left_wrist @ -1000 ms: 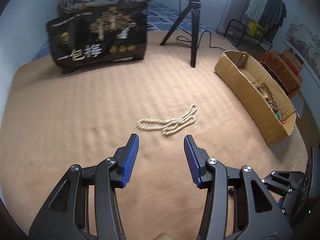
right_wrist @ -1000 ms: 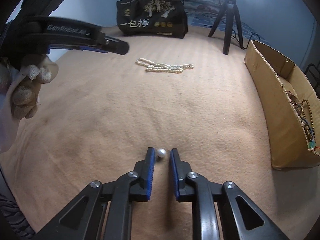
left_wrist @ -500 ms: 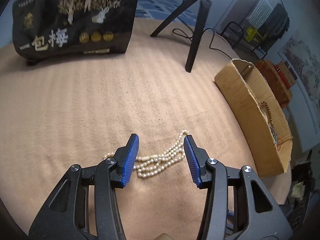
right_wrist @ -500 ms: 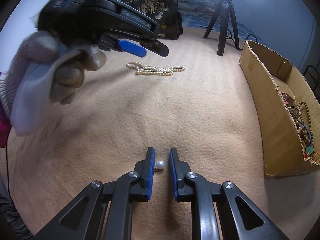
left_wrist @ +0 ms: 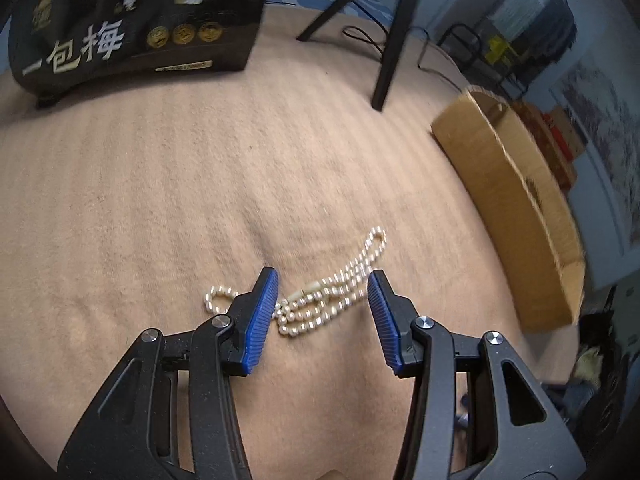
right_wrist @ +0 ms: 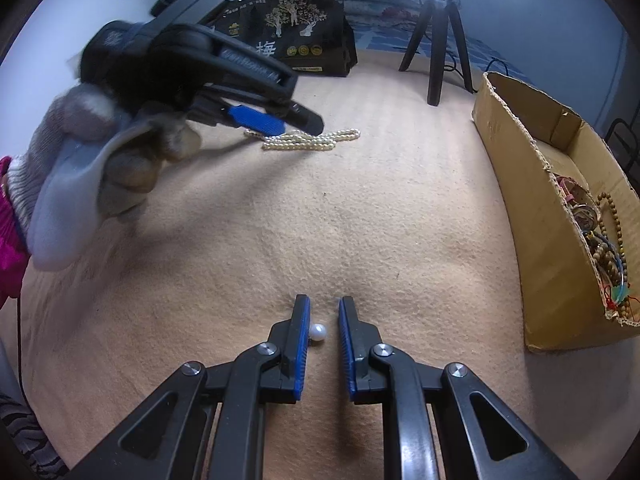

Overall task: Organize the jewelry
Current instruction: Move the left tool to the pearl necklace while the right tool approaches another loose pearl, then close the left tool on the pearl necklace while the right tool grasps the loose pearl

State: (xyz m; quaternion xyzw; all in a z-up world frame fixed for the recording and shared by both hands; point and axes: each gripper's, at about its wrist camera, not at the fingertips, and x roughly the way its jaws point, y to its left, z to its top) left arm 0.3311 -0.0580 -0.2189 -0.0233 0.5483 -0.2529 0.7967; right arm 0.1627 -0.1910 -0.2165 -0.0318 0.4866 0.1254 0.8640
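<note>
**Two grippers, one necklace, one loose pearl**

Lower centre, the left gripper [left_wrist: 323, 280] stands released, jaws straddling one pearl necklace [left_wrist: 320, 300] on the tan blanket [left_wrist: 160, 200]. The right gripper [right_wrist: 324, 312] is nearly closed around one pearl [right_wrist: 319, 332], which touches only its left pad. At right: one cardboard box [right_wrist: 532, 216] holding beads.

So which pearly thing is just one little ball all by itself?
The single pearl between the right gripper's fingers. The pearl necklace farther away, under the left gripper, is many beads strung together.
</note>
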